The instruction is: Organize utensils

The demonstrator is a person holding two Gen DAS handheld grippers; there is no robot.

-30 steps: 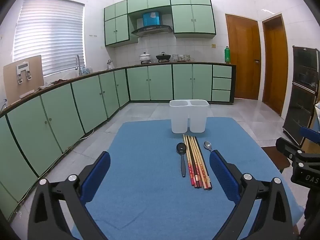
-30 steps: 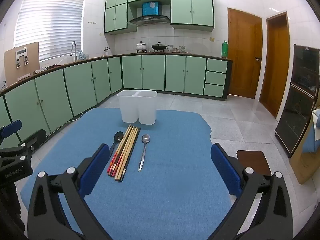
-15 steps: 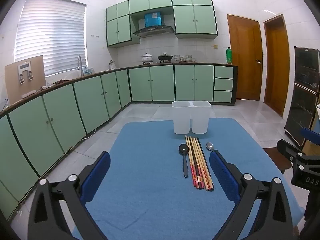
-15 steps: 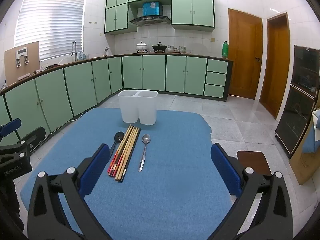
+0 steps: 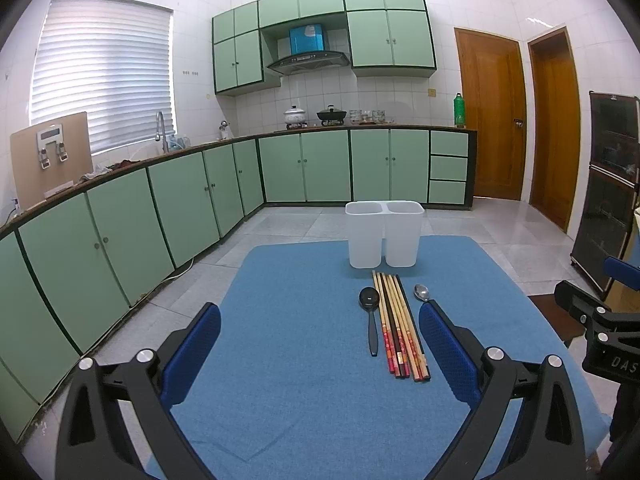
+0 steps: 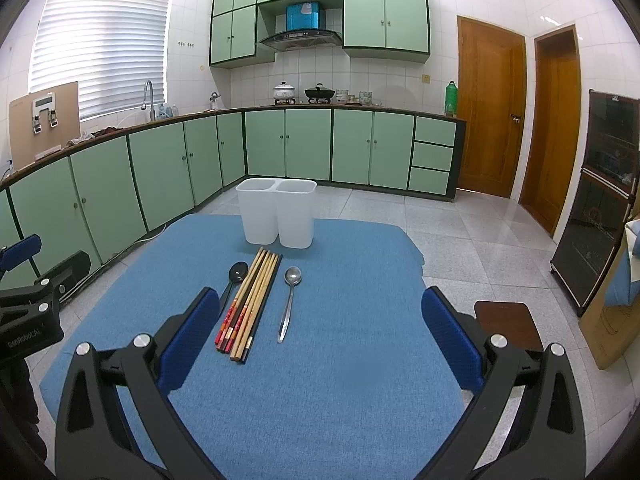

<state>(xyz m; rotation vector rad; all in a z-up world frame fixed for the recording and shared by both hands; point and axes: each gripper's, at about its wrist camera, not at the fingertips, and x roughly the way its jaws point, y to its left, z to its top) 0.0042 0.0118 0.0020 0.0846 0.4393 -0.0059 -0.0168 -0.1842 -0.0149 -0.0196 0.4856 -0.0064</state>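
On the blue mat (image 6: 360, 360), chopsticks (image 6: 250, 300) lie bundled between black spoon (image 5: 370, 312) and steel spoon (image 6: 289, 300), just short of the empty white two-bin holder (image 6: 276, 216). I've got left gripper (image 5: 320, 360) and right gripper (image 6: 316, 356) both wide, holding nothing. Chopsticks look light, stiff, prone to roll; I'd pinch mid-length. Steel spoon looks slick; grab its handle.
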